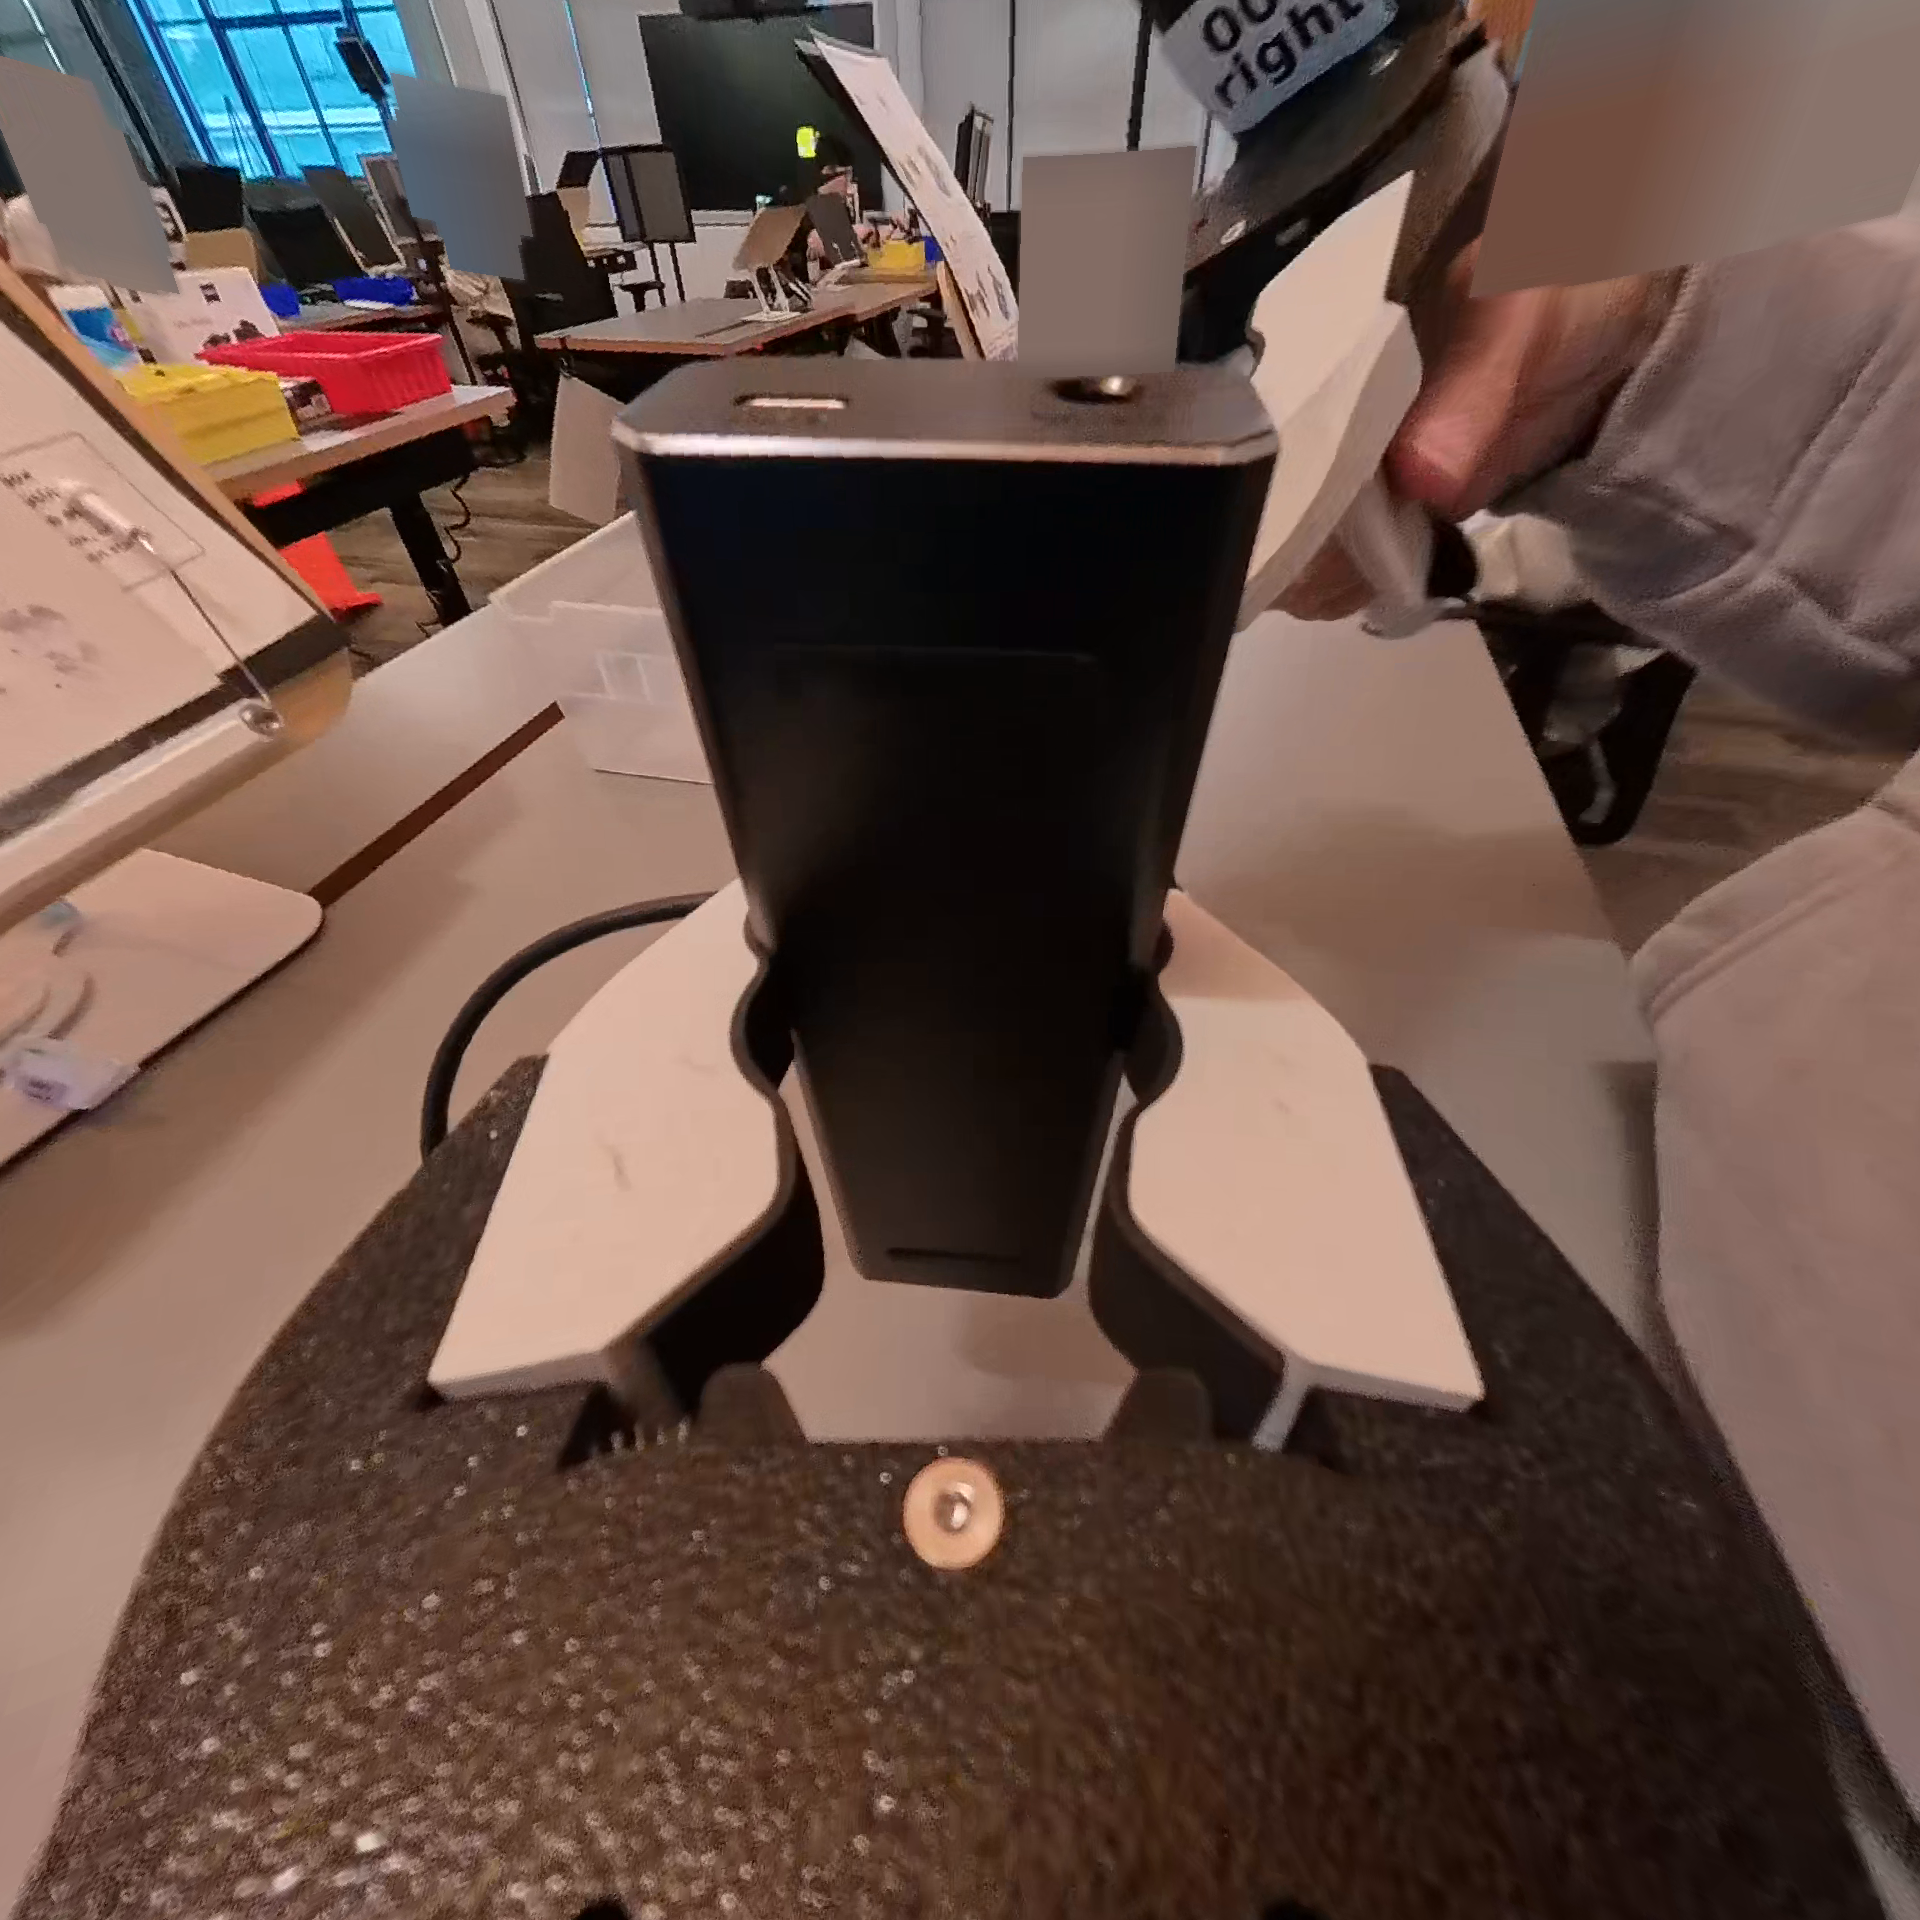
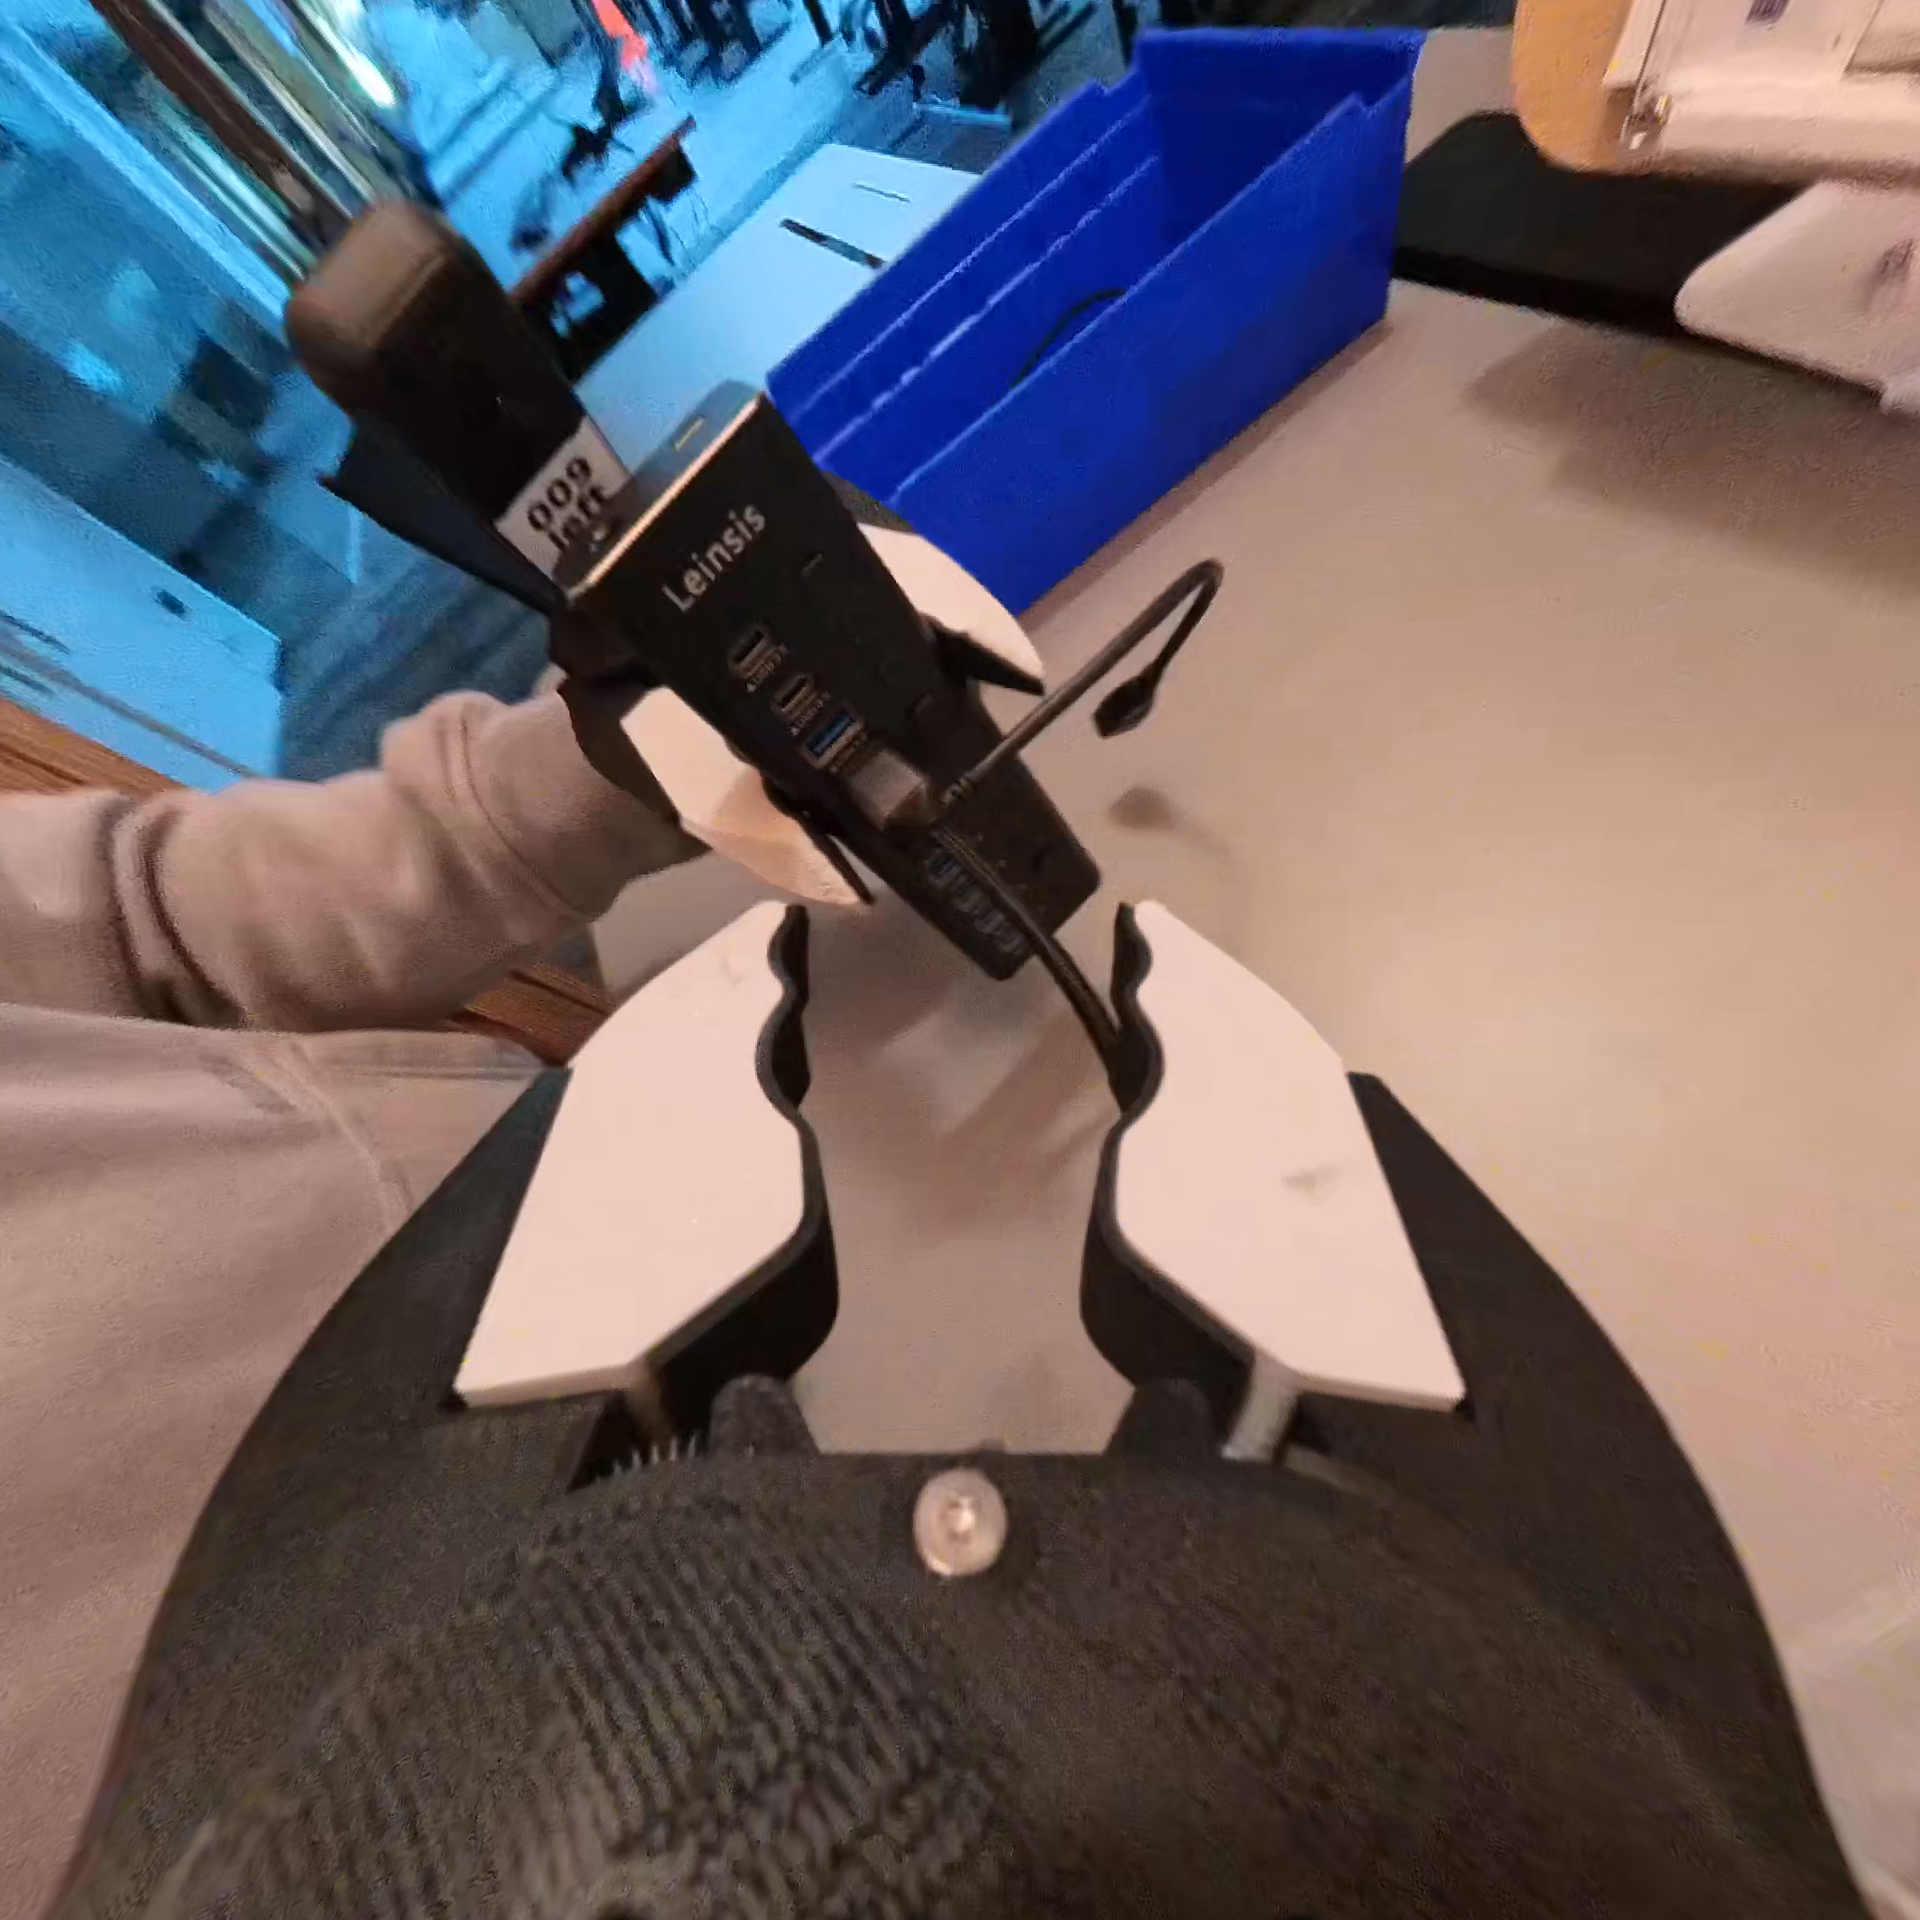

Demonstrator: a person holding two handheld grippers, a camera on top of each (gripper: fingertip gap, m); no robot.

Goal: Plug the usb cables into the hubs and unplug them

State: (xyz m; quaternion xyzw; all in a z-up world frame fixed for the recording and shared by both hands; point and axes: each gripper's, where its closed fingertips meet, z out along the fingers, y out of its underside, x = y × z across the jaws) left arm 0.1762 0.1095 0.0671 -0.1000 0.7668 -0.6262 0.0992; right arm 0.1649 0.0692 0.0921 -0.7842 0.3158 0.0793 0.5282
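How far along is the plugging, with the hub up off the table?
Done: the left gripper has the black hub clamped and lifted, and one black cable is plugged into a side port, its other connector dangling. In hand: the right gripper is open just below the hub, the cable running past its fingers. Left: unplugging that cable; the other ports look empty.

Left claw (image 2: 821, 764) grips hub (image 2: 831, 665); right claw (image 2: 961, 997) gapes beside cable (image 2: 1081, 675)
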